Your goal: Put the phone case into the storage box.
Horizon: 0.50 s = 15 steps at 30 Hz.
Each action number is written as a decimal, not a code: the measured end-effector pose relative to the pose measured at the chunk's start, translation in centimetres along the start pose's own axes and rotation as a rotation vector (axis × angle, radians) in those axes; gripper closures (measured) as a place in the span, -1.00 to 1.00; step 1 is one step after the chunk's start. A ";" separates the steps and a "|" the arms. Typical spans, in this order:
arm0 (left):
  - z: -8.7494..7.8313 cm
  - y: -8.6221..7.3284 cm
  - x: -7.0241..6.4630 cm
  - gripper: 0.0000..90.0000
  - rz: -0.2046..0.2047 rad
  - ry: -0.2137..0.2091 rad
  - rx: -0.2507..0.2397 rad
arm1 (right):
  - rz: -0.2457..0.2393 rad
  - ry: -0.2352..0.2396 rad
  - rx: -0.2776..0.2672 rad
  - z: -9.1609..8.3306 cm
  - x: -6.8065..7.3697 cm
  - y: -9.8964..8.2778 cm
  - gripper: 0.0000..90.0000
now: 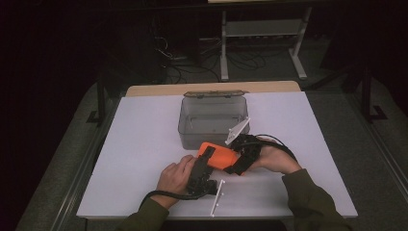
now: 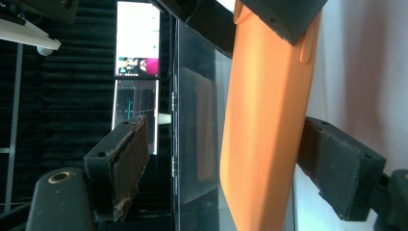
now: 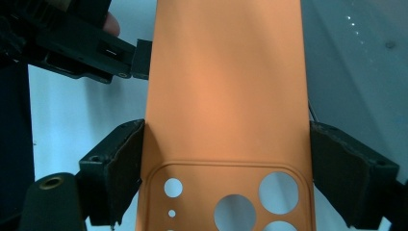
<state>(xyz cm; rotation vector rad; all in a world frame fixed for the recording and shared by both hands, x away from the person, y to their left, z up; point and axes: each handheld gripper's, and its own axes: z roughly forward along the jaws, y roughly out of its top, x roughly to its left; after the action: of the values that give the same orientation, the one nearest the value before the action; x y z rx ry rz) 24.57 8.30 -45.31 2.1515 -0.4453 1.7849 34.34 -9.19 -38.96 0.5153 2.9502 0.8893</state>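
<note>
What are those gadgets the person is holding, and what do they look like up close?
Two handheld grippers, left and right, both black. Each ends in two blocky black jaws faced with worn dark pads, carries a pale three-cornered plate, and trails a black cable. The person's sleeves are olive green.

An orange phone case point(image 1: 220, 155) with round camera cut-outs is held off the white table, just in front of a clear, open plastic box point(image 1: 212, 121). Its back faces up, and its edges are pinched between black jaws.

Dark room; white table point(image 1: 144, 144); grey floor point(image 1: 62, 159).
</note>
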 end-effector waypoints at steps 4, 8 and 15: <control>0.2 0.0 -0.3 -0.48 -0.022 0.003 -0.011 | -0.007 -0.001 -0.001 0.0 0.0 0.0 -0.66; 0.1 0.0 -0.3 -0.34 -0.015 -0.001 -0.009 | -0.006 0.000 -0.002 0.0 0.0 0.0 -0.66; 0.0 0.1 -0.3 -0.23 -0.006 -0.001 -0.001 | -0.003 0.001 0.001 0.1 0.0 0.1 -0.66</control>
<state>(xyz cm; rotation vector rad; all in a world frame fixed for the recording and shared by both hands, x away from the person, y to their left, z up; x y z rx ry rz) 24.44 8.22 -45.62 2.1512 -0.4398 1.7795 34.34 -9.08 -39.01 0.5102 2.9519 0.8876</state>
